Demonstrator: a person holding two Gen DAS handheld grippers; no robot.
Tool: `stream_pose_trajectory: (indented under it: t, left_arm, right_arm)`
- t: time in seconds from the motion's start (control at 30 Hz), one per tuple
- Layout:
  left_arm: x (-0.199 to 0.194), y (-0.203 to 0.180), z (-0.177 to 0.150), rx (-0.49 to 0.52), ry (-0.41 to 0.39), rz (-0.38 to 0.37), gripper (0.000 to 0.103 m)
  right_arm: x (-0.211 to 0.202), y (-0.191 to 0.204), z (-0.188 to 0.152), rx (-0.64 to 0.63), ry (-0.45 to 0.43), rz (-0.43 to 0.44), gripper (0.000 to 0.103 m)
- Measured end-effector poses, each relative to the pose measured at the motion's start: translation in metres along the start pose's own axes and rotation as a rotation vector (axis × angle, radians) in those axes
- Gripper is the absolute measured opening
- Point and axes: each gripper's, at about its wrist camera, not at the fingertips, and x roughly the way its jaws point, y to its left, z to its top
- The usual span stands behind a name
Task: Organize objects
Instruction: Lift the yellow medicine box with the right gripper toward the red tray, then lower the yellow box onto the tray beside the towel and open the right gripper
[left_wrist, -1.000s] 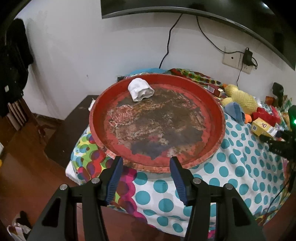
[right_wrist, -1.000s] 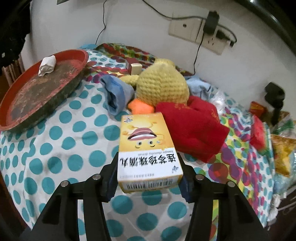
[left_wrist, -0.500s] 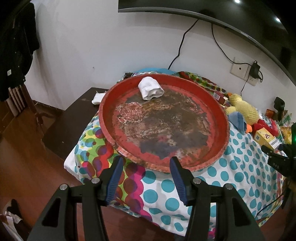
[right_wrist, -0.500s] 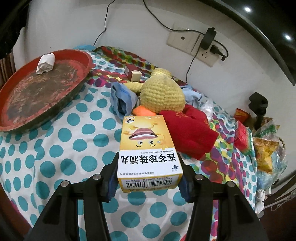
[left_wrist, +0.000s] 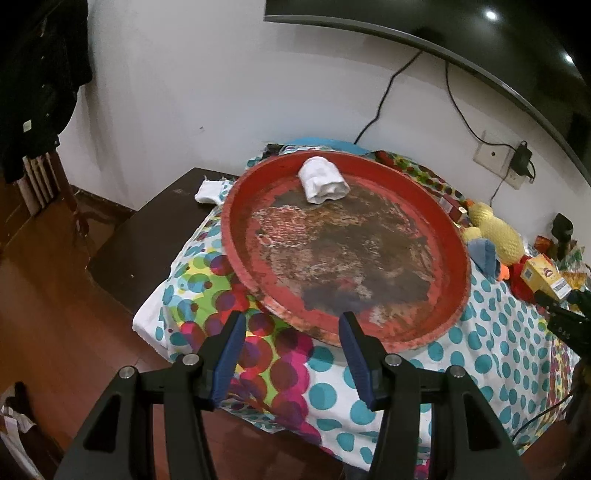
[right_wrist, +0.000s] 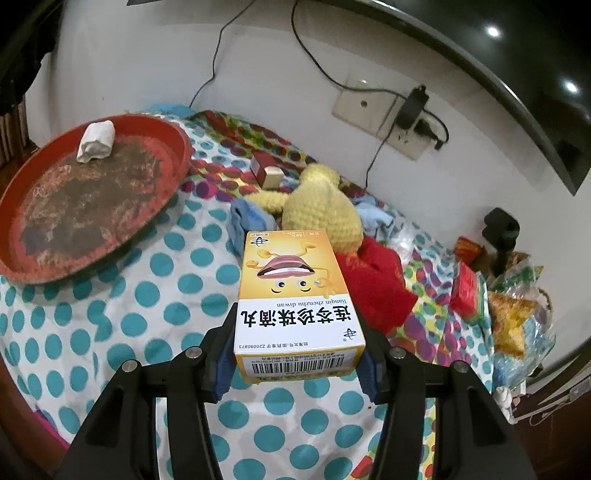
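In the left wrist view, the left gripper (left_wrist: 291, 332) hangs with its jaws spread and nothing between them, just short of the near rim of a worn red round tray (left_wrist: 452, 236) that carries a rolled white cloth (left_wrist: 323, 180). In the right wrist view, the right gripper (right_wrist: 297, 338) pinches a yellow medicine box (right_wrist: 291, 288) above the polka-dot tablecloth (right_wrist: 122, 317), with the tray at the left and a yellow knitted toy (right_wrist: 321, 210) just beyond the box.

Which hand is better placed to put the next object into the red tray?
Right. Its tongs already grip the yellow box, with the tray nearby. The left tongs stand open and empty before the tray.
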Motion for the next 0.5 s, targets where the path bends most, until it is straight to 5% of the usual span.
stream_pose_trajectory:
  t: [0.3, 0.5]
  left_arm:
    - [0.001, 0.028, 0.005, -0.058, -0.004, 0.02, 0.054]
    - [0.001, 0.046, 0.008, -0.092, -0.018, 0.036, 0.054]
  right_arm:
    - [-0.012, 0.025, 0.042, -0.022, -0.037, 0.038, 0.051]
    - [-0.005, 0.055, 0.077, -0.003, -0.031, 0.144, 0.051]
